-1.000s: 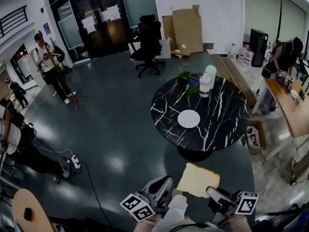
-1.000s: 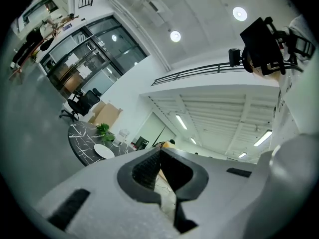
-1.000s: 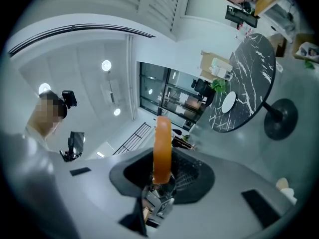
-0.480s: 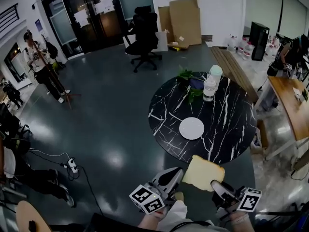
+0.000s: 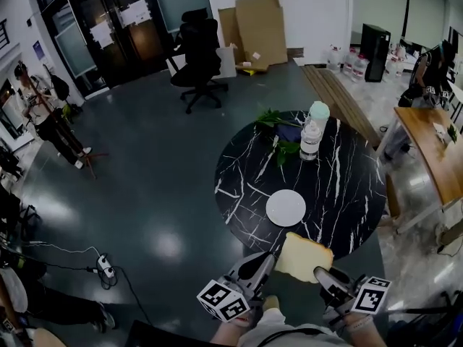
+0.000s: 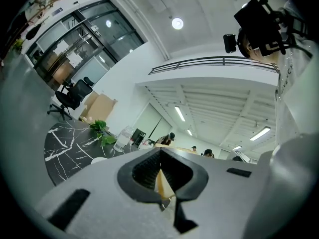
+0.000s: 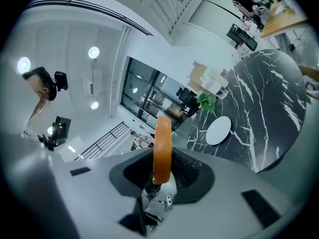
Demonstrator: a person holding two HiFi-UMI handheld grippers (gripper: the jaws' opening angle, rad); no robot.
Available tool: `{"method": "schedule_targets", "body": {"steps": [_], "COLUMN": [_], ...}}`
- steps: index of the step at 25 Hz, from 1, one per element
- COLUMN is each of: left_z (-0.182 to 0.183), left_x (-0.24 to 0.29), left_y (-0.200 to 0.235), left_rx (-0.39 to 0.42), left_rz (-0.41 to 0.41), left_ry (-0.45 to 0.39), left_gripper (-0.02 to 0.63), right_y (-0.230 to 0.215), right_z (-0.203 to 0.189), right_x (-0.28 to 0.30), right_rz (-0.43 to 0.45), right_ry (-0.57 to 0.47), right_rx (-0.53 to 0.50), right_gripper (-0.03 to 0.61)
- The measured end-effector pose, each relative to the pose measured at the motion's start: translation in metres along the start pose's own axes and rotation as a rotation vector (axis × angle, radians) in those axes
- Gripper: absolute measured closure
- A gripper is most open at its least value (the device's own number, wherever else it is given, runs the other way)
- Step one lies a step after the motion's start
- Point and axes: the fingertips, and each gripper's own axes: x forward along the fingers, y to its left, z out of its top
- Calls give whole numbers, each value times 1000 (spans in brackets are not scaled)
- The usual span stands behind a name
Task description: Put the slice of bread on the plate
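The slice of bread (image 5: pixel 304 256) is held up in the air between two tools, one on each side. The left hand-held gripper (image 5: pixel 265 261) pinches the left edge of the bread. In the left gripper view its jaws are closed on a thin pale bit of the slice. The right hand-held gripper (image 5: pixel 322 272) pinches the right edge. In the right gripper view the brown crust stands up straight between its jaws, and the jaws are clamped on it. Both tools point forward, toward a round black desk (image 5: pixel 340 186) with white lines on it. From the head view the bread shows over the near edge of the desk. A white plate (image 5: pixel 286 207) lies flat on the desk, a little past the bread and not touching it. Farther back on the desk stands a clear bottle (image 5: pixel 311 132) with some green leaves (image 5: pixel 278 118) beside it. Behind the desk, on the dark floor, there is a black chair (image 5: pixel 194 45), and big brown cardboard (image 5: pixel 253 20) leans on the wall.
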Motion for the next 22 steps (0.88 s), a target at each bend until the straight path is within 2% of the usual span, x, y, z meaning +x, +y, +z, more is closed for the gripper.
{"method": "schedule_targets", "body": {"steps": [4, 11, 17, 22], "left_z": [-5, -21, -18, -24], "left_x": [14, 43, 66, 85], "left_y": [21, 42, 74, 98], "left_rx": [-8, -30, -22, -19], "left_rz": [9, 25, 96, 159], "left_ry": [29, 55, 25, 32], "left_gripper": [604, 604, 604, 606], "right_y": [-15, -46, -80, -98], "right_z": [13, 24, 37, 52], "right_x": [13, 29, 60, 83], "right_rz": [-35, -75, -65, -45], "right_ry": [-29, 1, 74, 121], "right_rx": [11, 6, 0, -13], "right_gripper": [488, 488, 488, 488]}}
